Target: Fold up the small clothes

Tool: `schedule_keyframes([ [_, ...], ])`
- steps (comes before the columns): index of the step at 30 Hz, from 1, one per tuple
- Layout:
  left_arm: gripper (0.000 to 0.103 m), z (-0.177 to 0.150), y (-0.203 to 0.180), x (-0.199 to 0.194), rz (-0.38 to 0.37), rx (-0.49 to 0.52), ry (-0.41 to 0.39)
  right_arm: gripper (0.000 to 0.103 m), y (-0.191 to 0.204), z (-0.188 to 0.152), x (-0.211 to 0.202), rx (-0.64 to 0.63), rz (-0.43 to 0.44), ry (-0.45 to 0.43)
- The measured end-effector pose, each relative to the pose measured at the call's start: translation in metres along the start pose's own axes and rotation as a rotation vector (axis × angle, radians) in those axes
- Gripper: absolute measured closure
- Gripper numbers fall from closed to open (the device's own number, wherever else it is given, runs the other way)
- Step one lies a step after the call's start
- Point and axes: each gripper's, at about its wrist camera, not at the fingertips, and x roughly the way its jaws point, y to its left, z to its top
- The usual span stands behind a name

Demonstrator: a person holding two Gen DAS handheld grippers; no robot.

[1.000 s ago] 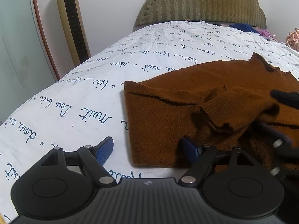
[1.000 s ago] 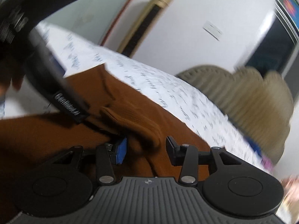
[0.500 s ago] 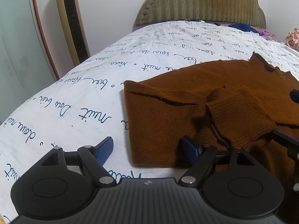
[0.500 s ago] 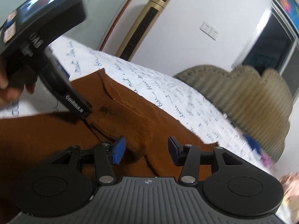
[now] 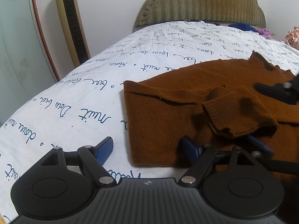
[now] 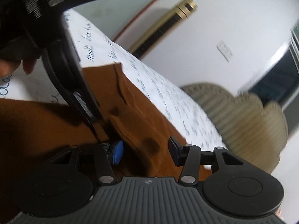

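Note:
A brown knit sweater lies flat on the white bed sheet with blue script. One sleeve is folded over the body, its ribbed cuff raised slightly. My left gripper stands open at the sweater's near left corner, with one finger on the sheet and the other on the knit. My right gripper comes in from the right and straddles the cuff, its fingers apart and not pressing it. In the right wrist view the right gripper has a brown fold between its pads, and the left gripper's body fills the upper left.
A gold tower fan and a red-framed glass door stand left of the bed. An olive headboard is at the far end, with blue and pink clothes there. A person's hand holds the left gripper.
My right gripper has rolled and come back in low from the right, now straddling the cuff. The cuff has shifted slightly. My left gripper has not moved.

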Motion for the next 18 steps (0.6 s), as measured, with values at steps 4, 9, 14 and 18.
schedule_keyframes([
  [4,0.022,0.003,0.002,-0.007,0.005,-0.013,-0.007,0.096,0.003,0.001,0.007,0.009,-0.008,0.001],
  [9,0.022,0.01,-0.005,-0.027,0.008,0.02,-0.079,0.097,-0.063,-0.021,-0.01,0.443,0.011,0.007],
  [14,0.022,0.015,-0.029,-0.041,-0.06,0.118,-0.125,0.096,-0.135,-0.089,-0.034,0.961,-0.007,0.033],
  [18,0.022,0.015,-0.047,-0.037,-0.095,0.156,-0.107,0.095,-0.157,-0.153,-0.037,1.286,0.038,0.11],
])
